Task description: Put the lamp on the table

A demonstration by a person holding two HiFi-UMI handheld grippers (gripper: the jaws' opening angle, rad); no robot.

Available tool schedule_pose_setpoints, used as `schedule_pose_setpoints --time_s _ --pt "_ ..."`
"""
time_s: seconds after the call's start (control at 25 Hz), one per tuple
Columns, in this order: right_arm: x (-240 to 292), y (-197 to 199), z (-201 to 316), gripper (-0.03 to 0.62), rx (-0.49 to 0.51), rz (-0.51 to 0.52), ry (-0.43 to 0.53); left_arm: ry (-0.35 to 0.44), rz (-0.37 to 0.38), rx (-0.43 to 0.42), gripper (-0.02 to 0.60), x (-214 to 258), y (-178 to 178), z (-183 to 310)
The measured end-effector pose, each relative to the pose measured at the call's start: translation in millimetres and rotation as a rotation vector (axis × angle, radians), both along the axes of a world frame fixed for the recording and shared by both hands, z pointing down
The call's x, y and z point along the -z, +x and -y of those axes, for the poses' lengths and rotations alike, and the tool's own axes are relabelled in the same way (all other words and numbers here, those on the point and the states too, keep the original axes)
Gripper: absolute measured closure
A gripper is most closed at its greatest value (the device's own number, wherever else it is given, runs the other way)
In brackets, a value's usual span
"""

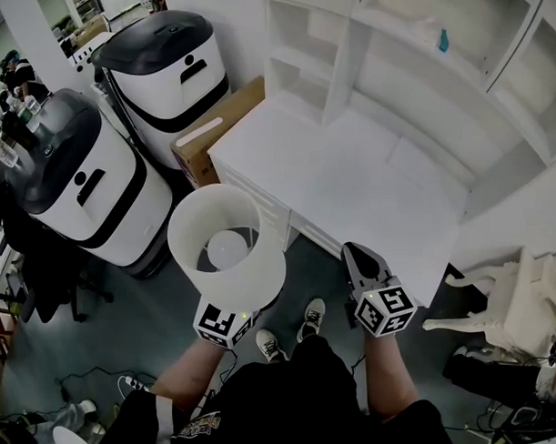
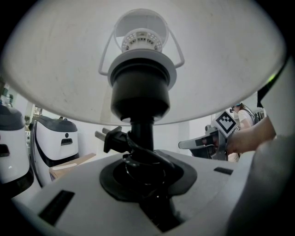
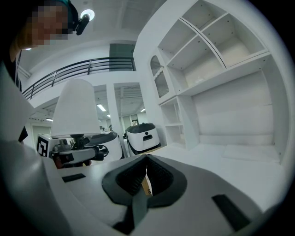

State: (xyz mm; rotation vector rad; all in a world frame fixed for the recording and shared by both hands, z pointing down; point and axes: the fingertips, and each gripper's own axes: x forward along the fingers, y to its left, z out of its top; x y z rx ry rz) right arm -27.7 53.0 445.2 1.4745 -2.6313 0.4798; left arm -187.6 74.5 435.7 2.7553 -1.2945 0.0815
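White-shaded lamp (image 1: 227, 247) hangs short of the desk's (image 1: 352, 174) near edge, its black stem (image 2: 142, 133) clamped in the left gripper (image 2: 143, 166); the right gripper (image 1: 354, 256) is closed, empty. Carrying step; next, it likely needs advancing over the desktop, then lowering upright.

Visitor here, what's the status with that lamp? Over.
Left claw shut on lamp stem. Right claw shut, empty. Lamp upright, not yet over table. Nothing seen in the way.

Bright, even indoor light fills every view; a round light (image 3: 87, 14) glares in the right gripper view. Both gripper views bulge and go black at the corners, and the near shade (image 2: 55, 69) looks soft.
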Motion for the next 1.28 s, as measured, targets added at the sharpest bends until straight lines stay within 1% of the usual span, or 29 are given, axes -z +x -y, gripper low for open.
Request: schedule_pose_setpoints --time_s 0.2,0.48,1.04,1.28 --pt "-2 8 21 0.569 0.027 0.009 -0.005 0.004 0.01 0.031 0.485 3 8 17" --pt "-3 23 54 0.569 0.053 0.016 -0.01 0.01 0.024 0.053 0.485 5 27 45" --pt "-4 84 116 0.569 0.053 0.025 -0.016 0.014 0.036 0.042 0.485 1 92 106" --pt "-5 107 140 0.568 0.082 0.015 -0.005 0.016 0.045 0.053 0.485 0 121 134"
